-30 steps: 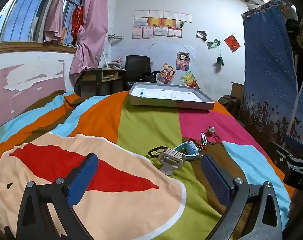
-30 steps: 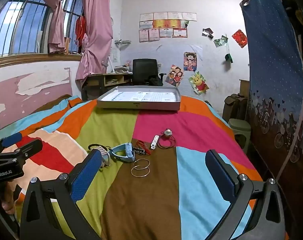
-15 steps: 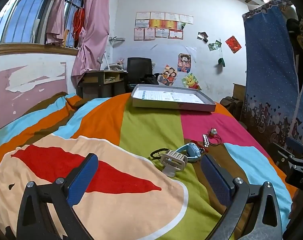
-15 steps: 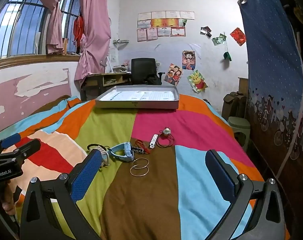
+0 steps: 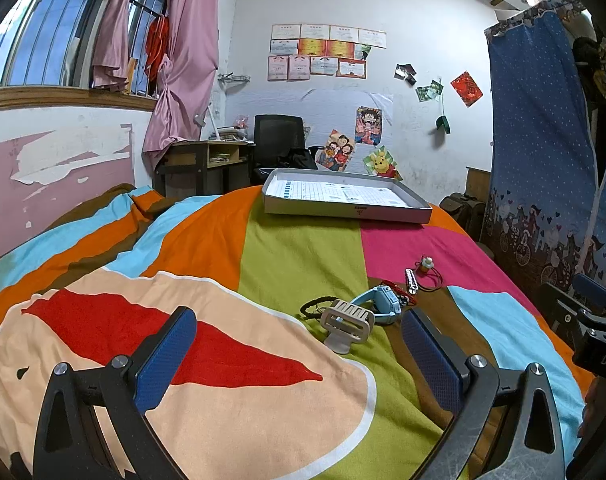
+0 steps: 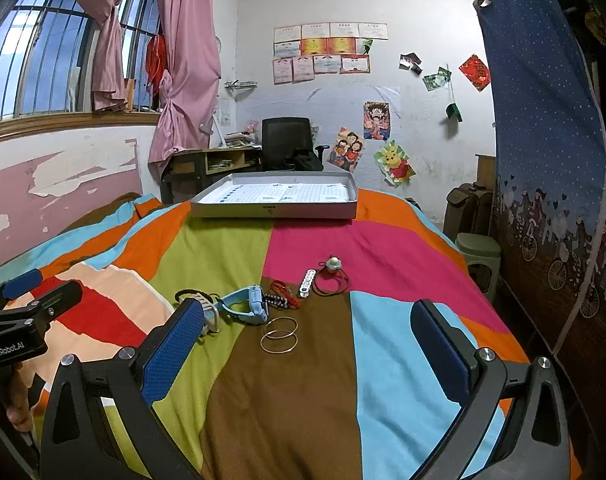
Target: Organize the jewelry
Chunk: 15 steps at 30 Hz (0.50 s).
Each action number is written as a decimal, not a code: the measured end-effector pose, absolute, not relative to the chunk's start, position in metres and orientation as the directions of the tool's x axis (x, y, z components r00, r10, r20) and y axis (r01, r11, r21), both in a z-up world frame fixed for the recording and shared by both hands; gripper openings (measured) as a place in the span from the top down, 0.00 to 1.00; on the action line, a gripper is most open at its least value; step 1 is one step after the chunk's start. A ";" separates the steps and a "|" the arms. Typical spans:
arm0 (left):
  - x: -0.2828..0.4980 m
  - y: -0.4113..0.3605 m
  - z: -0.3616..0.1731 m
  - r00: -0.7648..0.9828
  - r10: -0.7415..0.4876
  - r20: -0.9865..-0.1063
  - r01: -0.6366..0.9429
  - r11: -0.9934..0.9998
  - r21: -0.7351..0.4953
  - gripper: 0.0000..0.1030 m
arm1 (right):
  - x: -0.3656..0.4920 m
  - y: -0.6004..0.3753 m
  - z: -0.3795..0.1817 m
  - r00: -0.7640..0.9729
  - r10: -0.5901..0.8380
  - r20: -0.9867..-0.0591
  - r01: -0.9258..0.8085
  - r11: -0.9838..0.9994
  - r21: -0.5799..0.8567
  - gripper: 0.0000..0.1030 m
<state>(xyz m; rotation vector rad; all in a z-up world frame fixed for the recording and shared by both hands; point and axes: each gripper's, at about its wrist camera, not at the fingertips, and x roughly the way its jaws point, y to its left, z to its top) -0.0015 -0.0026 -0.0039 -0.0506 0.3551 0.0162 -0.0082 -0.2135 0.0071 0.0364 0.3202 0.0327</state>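
Well, both the left gripper (image 5: 299,354) and right gripper (image 6: 307,350) gape wide, holding nothing. Two bangles (image 6: 279,335) lie at twelve o'clock of the right gripper, the blue watch (image 6: 249,306) at eleven.

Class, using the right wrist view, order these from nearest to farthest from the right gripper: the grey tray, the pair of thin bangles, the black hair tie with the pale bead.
1. Pair of thin bangles: on the brown patch, just ahead of the open right gripper.
2. Black hair tie with the pale bead: farther on, at the pink patch's near edge.
3. Grey tray: at the bed's far end.
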 end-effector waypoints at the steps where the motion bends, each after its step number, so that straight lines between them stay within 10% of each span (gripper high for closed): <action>1: -0.002 -0.003 -0.004 0.938 0.007 -0.348 -0.024 0.999 -0.047 0.00 | -0.008 -0.214 0.007 0.949 0.038 -0.314 -0.026 0.999 0.042 0.01; 15: -0.002 -0.003 -0.003 0.937 0.009 -0.348 -0.026 0.999 -0.046 0.00 | -0.008 -0.213 0.007 0.949 0.039 -0.313 -0.026 0.999 0.044 0.01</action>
